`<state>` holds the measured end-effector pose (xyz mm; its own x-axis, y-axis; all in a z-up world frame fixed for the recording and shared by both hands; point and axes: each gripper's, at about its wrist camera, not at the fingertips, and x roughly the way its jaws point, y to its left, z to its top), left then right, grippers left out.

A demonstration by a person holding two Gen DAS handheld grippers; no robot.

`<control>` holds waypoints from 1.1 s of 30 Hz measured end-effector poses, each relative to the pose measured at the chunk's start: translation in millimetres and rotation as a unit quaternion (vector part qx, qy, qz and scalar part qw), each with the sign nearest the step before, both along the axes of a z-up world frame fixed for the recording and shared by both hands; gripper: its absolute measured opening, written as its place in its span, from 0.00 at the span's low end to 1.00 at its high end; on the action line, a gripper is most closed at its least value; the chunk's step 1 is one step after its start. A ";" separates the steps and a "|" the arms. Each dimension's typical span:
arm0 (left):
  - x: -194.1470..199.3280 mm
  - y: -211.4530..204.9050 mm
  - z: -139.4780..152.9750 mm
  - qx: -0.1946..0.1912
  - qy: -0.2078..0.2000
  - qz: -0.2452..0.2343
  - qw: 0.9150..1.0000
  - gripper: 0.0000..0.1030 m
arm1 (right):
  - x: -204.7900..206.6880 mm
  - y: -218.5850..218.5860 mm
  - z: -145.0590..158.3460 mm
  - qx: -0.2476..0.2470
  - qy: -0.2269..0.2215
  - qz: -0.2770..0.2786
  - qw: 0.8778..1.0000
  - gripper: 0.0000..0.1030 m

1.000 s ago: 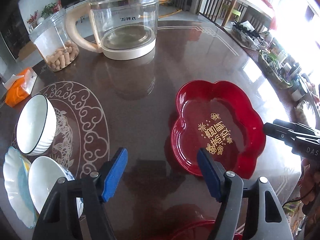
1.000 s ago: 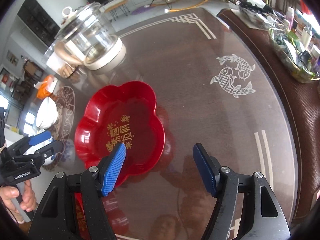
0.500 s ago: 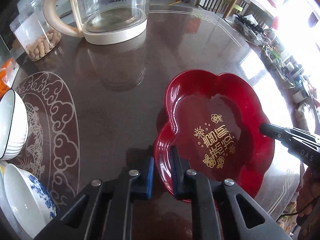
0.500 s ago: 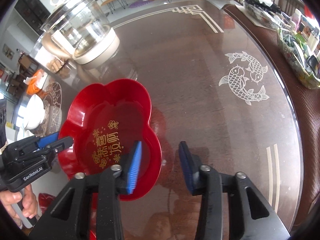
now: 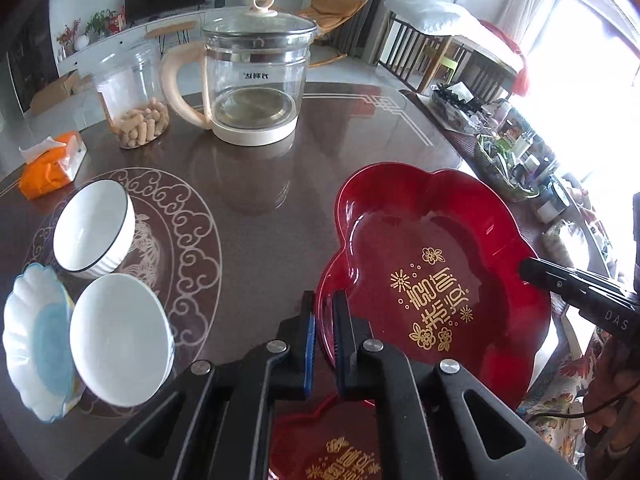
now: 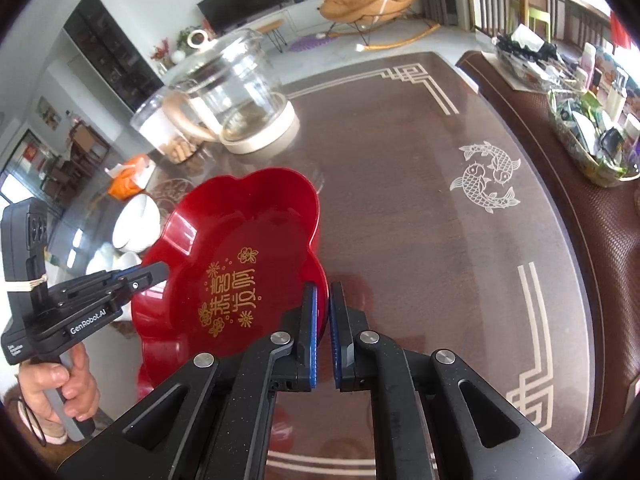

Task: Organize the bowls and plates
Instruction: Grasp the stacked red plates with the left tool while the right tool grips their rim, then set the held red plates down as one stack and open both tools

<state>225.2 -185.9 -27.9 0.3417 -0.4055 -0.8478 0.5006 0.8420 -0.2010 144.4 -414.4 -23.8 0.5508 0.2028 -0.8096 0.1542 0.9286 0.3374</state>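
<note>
1. Leftmost, three white ceramic pieces cluster on the glossy brown table: a scalloped dish, a smooth bowl and a ribbed bowl
2. Next, the left gripper has its blue-padded jaws clamped on the near-left rim of the red plate, a shiny flower-shaped lacquer tray with gold lettering, held above the table
3. Rightmost, the right gripper pinches the opposite rim
</note>
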 end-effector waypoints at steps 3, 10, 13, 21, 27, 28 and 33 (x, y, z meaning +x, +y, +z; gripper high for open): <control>-24.8 23.6 7.3 0.002 -0.011 0.003 1.000 0.07 | -27.4 26.9 17.7 -0.001 -0.025 0.005 1.000 0.09; -60.7 64.1 -13.7 -0.005 0.003 0.011 1.000 0.07 | -80.6 80.0 12.5 -0.004 -0.039 0.012 0.999 0.11; -72.3 71.6 -26.1 0.001 0.003 0.012 1.000 0.07 | -94.1 93.4 -0.2 -0.012 -0.033 0.009 0.999 0.11; -101.1 81.2 -38.4 0.010 -0.012 0.008 1.000 0.07 | -107.2 101.7 -39.4 -0.007 0.005 0.000 1.000 0.10; -111.6 87.9 -51.2 0.027 -0.013 0.010 1.000 0.07 | -104.5 109.1 -50.7 -0.025 0.010 0.009 1.000 0.10; -111.8 88.5 -53.6 0.030 -0.012 0.012 0.999 0.07 | -104.4 111.4 -51.3 -0.029 0.009 0.011 0.999 0.09; -119.0 87.6 -56.9 0.047 -0.021 0.008 0.999 0.07 | -104.3 116.7 -52.1 -0.043 0.004 0.012 0.999 0.09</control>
